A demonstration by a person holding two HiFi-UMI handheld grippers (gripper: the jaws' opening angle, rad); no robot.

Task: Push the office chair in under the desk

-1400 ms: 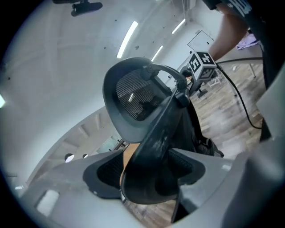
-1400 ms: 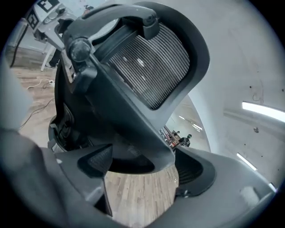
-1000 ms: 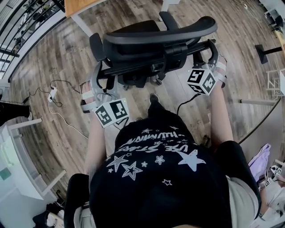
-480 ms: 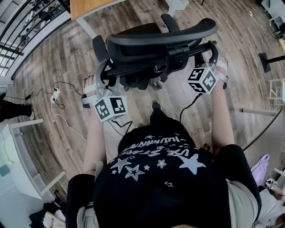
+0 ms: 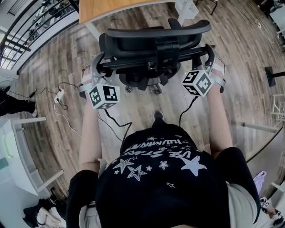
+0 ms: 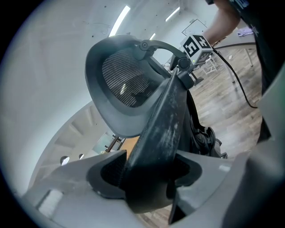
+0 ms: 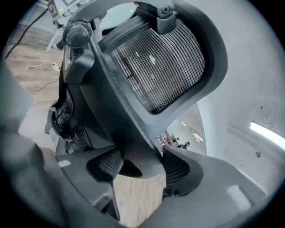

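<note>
Far side of both claws: desk [image 5: 111, 10] edge lies just beyond the office chair [image 5: 147, 38], so the push goes straight far. Left gripper [image 5: 99, 64] and right gripper [image 5: 207, 55] clamp opposite ends of the backrest frame [image 5: 133, 63], equally near. Left jaws just eased wider, right just tightened.

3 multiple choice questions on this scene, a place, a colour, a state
1. In the head view, the white power strip lies: A) left of the office chair B) right of it C) on its seat
2. The desk top is: A) white B) wood-brown C) green
3. The office chair is: A) on its side B) upside down C) upright on its castors

1 A: it lies on the floor at the picture's left.
2 B: orange-brown wood grain shows.
3 C: castors sit on the floor, back upright.
</note>
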